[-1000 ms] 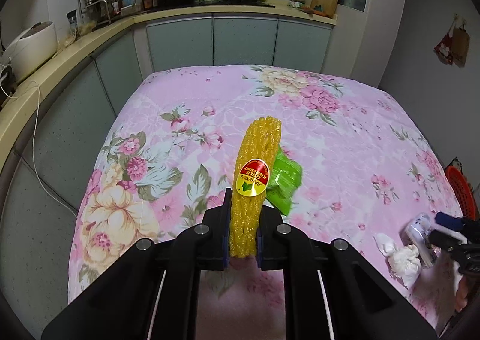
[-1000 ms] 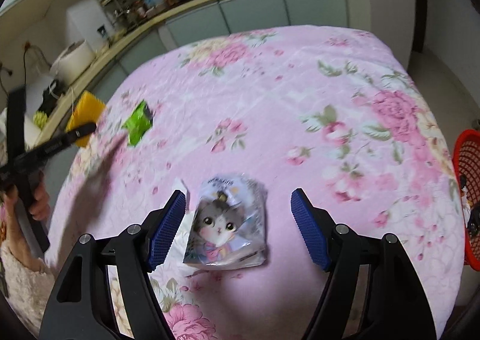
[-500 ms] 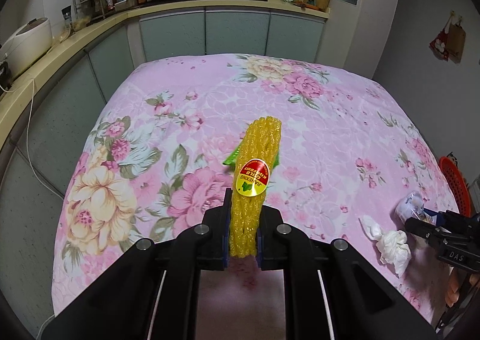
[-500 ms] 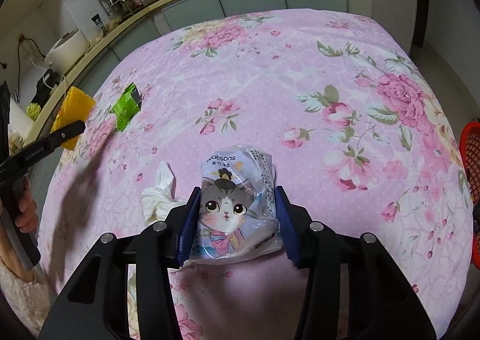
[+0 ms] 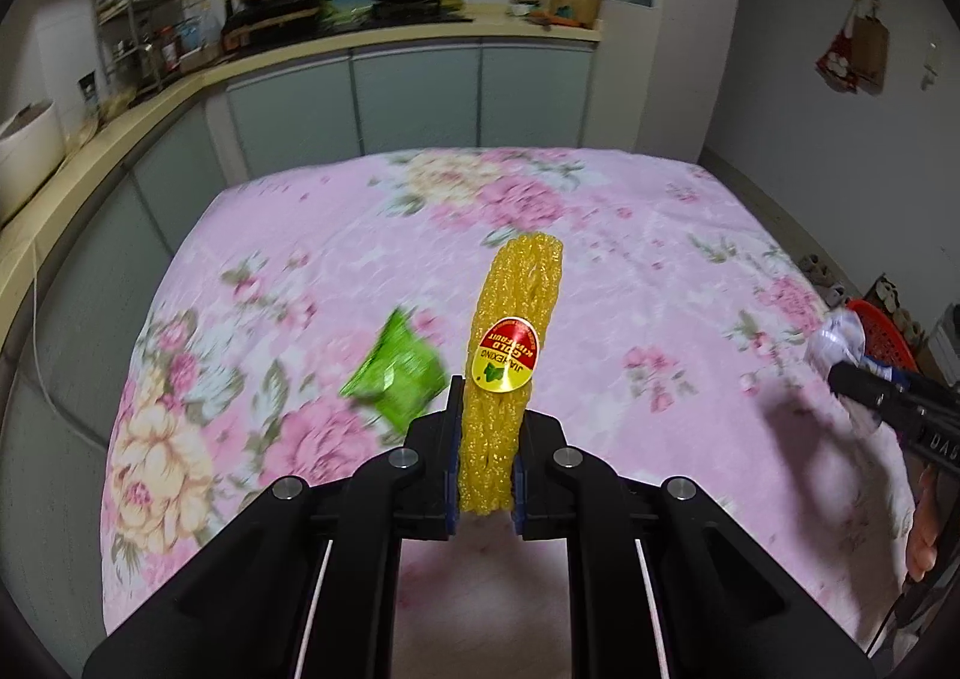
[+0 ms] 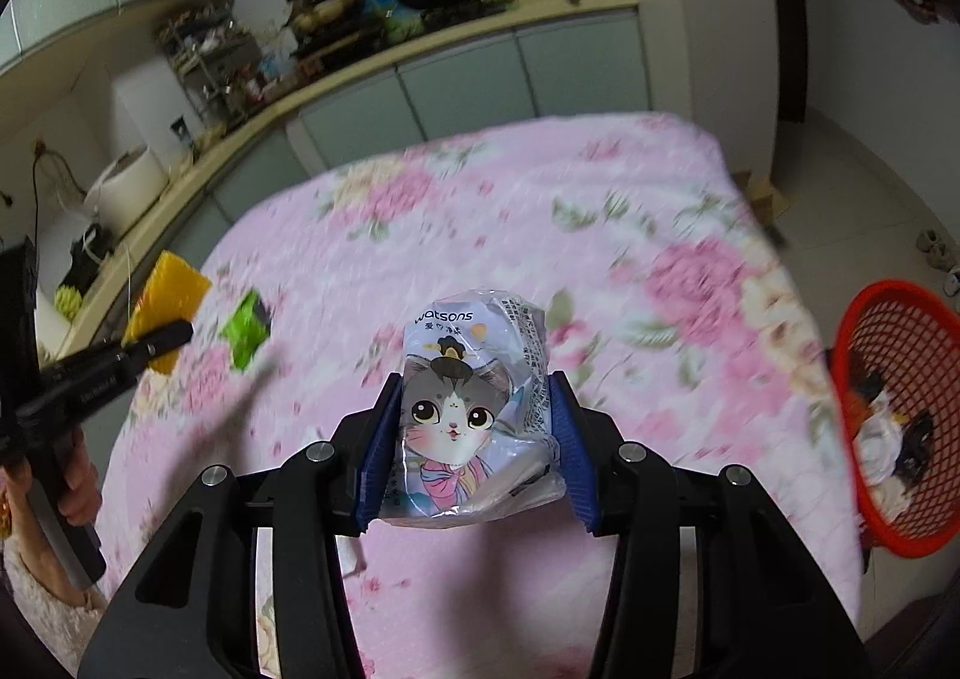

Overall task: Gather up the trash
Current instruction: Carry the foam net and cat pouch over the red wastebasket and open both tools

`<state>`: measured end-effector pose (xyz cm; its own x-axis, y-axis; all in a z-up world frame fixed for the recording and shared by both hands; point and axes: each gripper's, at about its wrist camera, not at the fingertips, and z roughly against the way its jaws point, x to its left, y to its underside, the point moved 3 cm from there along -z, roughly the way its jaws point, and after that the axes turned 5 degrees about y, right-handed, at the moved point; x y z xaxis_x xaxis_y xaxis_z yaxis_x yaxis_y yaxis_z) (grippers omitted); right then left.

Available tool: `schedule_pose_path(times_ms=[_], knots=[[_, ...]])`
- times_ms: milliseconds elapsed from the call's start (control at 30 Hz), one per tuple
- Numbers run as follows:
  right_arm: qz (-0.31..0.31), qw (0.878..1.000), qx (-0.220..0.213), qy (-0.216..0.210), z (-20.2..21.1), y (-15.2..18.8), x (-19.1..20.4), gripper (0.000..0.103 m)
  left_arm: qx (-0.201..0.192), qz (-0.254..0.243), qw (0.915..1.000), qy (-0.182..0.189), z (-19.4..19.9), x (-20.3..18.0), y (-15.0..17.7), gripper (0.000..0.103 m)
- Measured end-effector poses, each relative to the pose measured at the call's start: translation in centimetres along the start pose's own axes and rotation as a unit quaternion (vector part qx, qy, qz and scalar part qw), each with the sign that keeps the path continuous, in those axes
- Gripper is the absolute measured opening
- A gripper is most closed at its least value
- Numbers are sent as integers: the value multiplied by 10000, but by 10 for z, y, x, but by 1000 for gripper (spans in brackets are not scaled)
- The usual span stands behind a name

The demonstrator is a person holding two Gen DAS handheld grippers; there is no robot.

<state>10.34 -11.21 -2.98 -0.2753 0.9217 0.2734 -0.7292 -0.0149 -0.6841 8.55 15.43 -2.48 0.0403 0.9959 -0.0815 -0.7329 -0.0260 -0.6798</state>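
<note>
Floral surface lying clear below, I'm carrying the yellow net, pinched in the left gripper, and the cat packet, which the right gripper has just closed on; I'm keeping both jaws firm toward the red basket.

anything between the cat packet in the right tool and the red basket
Nothing visible does. The clear plastic cat-print packet is clamped in the right tool, and only bare pink floral cloth lies between it and the red mesh basket.
</note>
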Motion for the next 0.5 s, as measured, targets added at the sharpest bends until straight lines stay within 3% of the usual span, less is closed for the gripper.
schedule_pose_path(times_ms=[267,500], knots=[[-263,9976,-615,155,33,-29,-28,46,-138,-452,9986,236,-4,-51,-31,11],[-711,9911,-986,533,63,-40,-78,46,-118,-889,9943,579,-19,-108,-52,11]])
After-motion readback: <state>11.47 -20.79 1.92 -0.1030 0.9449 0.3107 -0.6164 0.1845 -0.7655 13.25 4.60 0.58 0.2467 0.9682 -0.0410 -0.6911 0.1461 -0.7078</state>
